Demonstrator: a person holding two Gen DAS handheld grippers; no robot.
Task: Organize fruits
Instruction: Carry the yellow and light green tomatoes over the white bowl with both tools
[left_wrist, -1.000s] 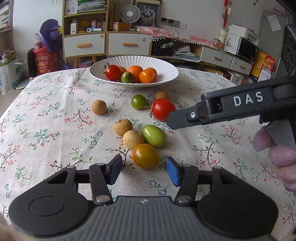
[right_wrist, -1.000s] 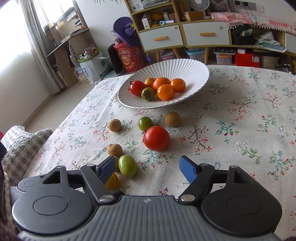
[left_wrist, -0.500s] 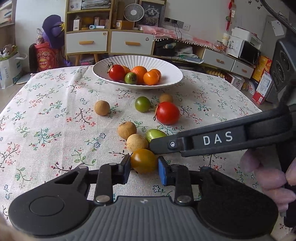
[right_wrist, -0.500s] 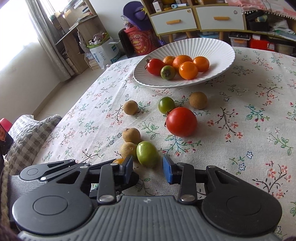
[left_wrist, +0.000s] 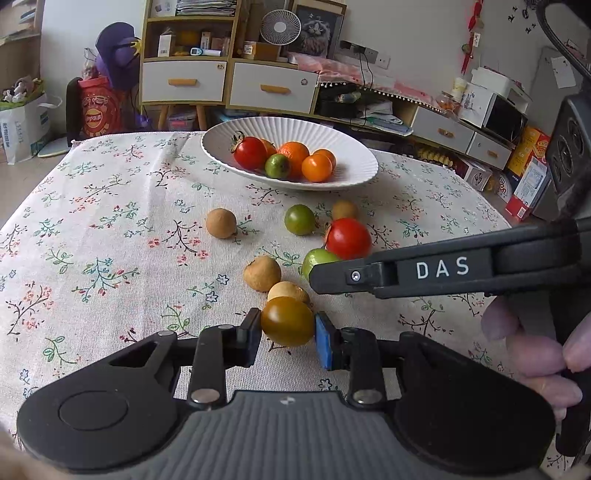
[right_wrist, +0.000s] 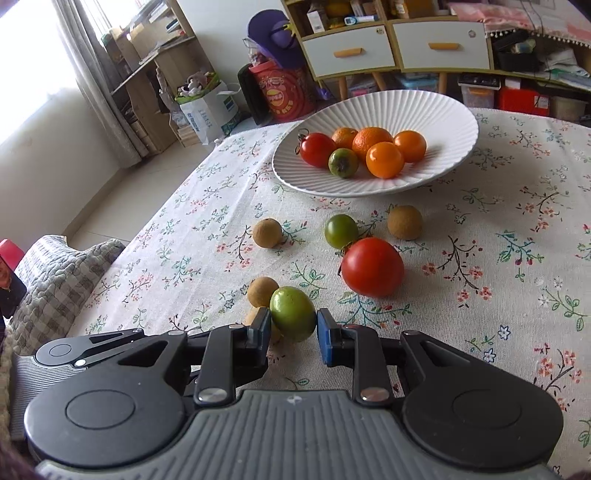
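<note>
Two grippers are down among the loose fruit on the flowered table (left_wrist: 92, 229), each pinching one piece. The left gripper (left_wrist: 288, 334) has its fingers pressed on either side of an amber tomato (left_wrist: 287, 320), which sits at the near edge of the cluster, touching a tan longan (left_wrist: 286, 290) just behind it. The right gripper (right_wrist: 291, 330) comes in from three o'clock in the left view; its fingers clamp a green tomato (right_wrist: 292, 313) that rests on the cloth beside another longan (right_wrist: 261, 291) at its ten o'clock. A person's hand (left_wrist: 532, 354) shows at the right edge of the left view, wrapped around the right gripper's handle. A big red tomato (right_wrist: 372, 266) lies at one o'clock from the green one, near but apart. Farther back on the table, at twelve o'clock, the white ribbed bowl (right_wrist: 443, 110) holds oranges, a red tomato and a small green fruit.
</note>
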